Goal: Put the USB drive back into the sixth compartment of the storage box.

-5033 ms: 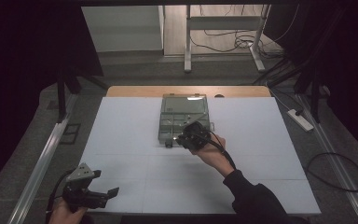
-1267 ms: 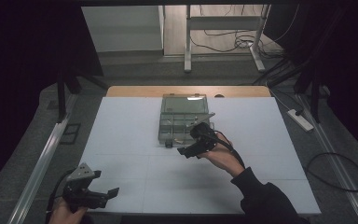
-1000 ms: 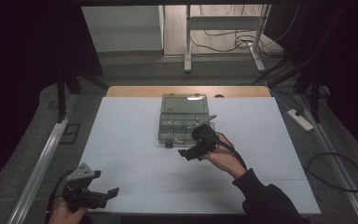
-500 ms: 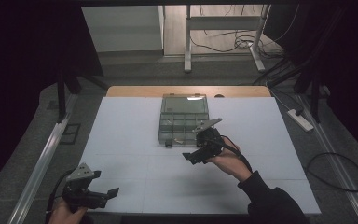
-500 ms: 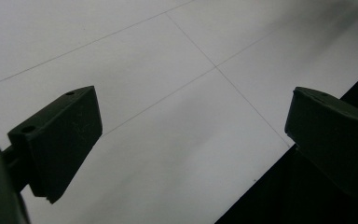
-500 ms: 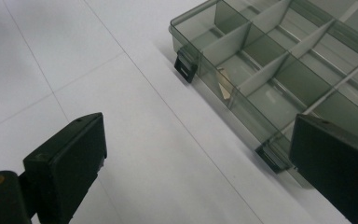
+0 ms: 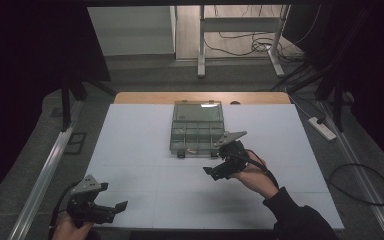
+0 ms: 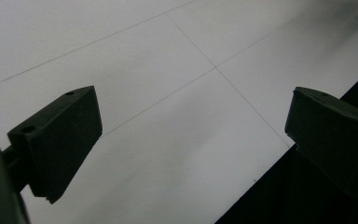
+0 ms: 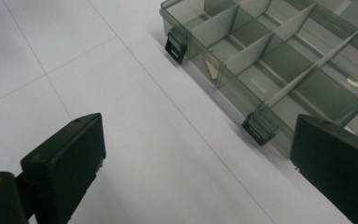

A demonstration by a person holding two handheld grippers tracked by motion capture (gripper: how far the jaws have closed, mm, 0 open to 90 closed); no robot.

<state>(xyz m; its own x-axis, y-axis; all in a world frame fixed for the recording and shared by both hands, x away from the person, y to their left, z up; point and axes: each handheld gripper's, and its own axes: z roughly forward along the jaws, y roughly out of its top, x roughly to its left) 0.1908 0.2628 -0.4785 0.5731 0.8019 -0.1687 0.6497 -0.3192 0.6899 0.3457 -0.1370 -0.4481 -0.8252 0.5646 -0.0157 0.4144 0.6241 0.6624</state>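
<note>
at the left, the left hand-held gripper (image 7: 121, 205) sits low at the near edge of the white surface (image 7: 130, 150), its jaws spread wide with nothing between them; in the left gripper view those jaws frame only bare surface and the dark drop past its edge. toward the middle, the clear compartment box (image 7: 197, 127) lies open near the far side of the surface, lid laid back, dividers splitting it into small cells. in the right gripper view its two black latches (image 9: 175, 45) hang off the near wall, and a small pale bit (image 9: 211, 68) lies in one cell, another by the far right. further right, the right hand-held gripper (image 7: 214, 171) hovers just in front of the box's near right corner, jaws wide apart and empty, tilted down toward the surface rather than into the box. judging from this, the step in hand is work at the box with the right hand-held gripper, either reaching into a cell or at a latch. to do it well, it seems best to square the jaws to the near wall first, come in from above so a jaw does not catch a divider, and keep the box from sliding, since nothing pins it; the left hand-held gripper is well apart and could come over to steady it. what the pale bits are is too small to tell, the lid's far edge is washed out by glare, and the box's right end is cut off behind a jaw in the right gripper view.
</note>
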